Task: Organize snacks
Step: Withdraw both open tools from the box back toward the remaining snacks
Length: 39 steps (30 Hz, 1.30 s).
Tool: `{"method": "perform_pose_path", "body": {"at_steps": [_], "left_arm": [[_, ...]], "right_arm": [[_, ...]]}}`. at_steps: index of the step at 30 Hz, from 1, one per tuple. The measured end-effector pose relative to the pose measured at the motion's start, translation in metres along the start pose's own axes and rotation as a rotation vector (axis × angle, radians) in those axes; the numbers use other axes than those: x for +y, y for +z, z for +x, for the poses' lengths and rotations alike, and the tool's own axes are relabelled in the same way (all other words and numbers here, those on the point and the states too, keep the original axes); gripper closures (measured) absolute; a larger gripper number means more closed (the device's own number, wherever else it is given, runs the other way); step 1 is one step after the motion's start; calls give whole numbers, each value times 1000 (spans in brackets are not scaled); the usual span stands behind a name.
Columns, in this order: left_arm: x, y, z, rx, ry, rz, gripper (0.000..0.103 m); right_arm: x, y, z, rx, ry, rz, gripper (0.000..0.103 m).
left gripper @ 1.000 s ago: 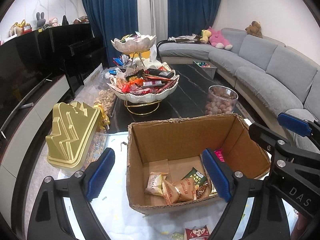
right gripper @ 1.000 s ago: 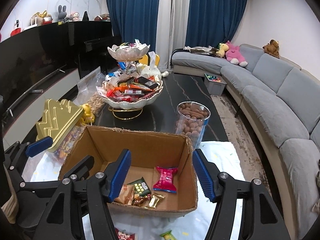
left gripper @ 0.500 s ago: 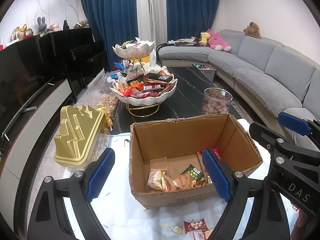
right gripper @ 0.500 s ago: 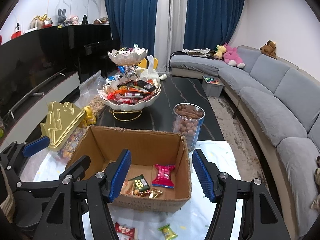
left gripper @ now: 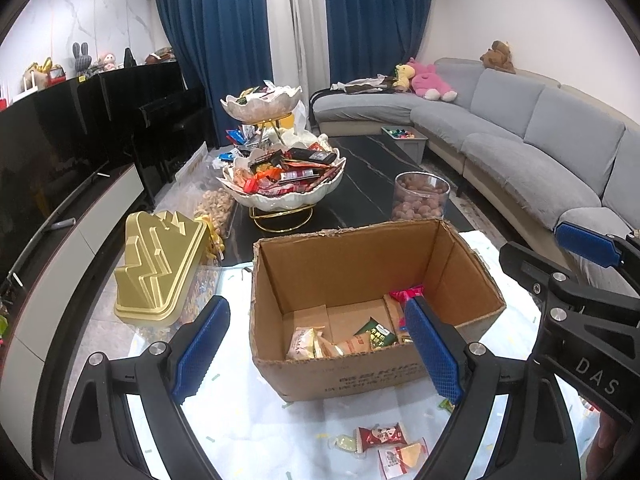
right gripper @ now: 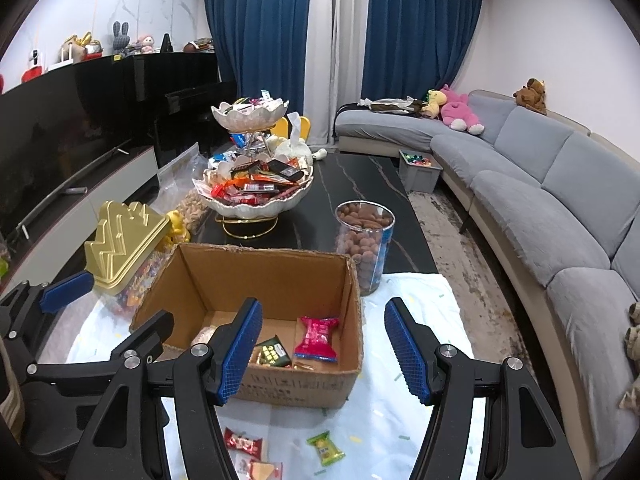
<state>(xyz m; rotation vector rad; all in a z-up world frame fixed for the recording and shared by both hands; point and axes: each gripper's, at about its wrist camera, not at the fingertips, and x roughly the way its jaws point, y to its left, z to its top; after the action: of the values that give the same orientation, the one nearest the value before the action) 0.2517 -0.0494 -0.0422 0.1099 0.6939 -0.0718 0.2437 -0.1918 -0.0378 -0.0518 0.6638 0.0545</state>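
An open cardboard box (left gripper: 360, 378) (right gripper: 296, 390) sits on a white cloth and holds several wrapped snacks, among them a pink packet (right gripper: 316, 338) and a green one (left gripper: 376, 332). Loose snacks lie on the cloth in front of it: a red packet (left gripper: 378, 436) (right gripper: 244, 444) and a green candy (right gripper: 326, 448). My left gripper (left gripper: 316, 354) hangs open above the box's near side with nothing between its fingers. My right gripper (right gripper: 322, 350) is also open and empty, above the box's right half. Each gripper shows at the edge of the other's view.
A two-tier shell-shaped dish (left gripper: 286, 196) full of snacks stands on the dark table behind the box. A clear jar of brown nuts (right gripper: 364, 240) is right of it, a gold lid on a candy tub (left gripper: 160, 264) to the left. A grey sofa (right gripper: 540, 184) curves along the right.
Both grippers have drawn back from the box, which now sits farther away, and the loose snacks on the cloth have come into view. Neither gripper's jaws have moved.
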Motion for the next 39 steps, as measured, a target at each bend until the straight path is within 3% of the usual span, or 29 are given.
{"method": "perform_pose_path", "body": {"at_steps": [39], "left_arm": [[-32,-61,-32,24,30,-61,14]], "right_arm": [[-21,-53,-28,18,25,-56,39]]}}
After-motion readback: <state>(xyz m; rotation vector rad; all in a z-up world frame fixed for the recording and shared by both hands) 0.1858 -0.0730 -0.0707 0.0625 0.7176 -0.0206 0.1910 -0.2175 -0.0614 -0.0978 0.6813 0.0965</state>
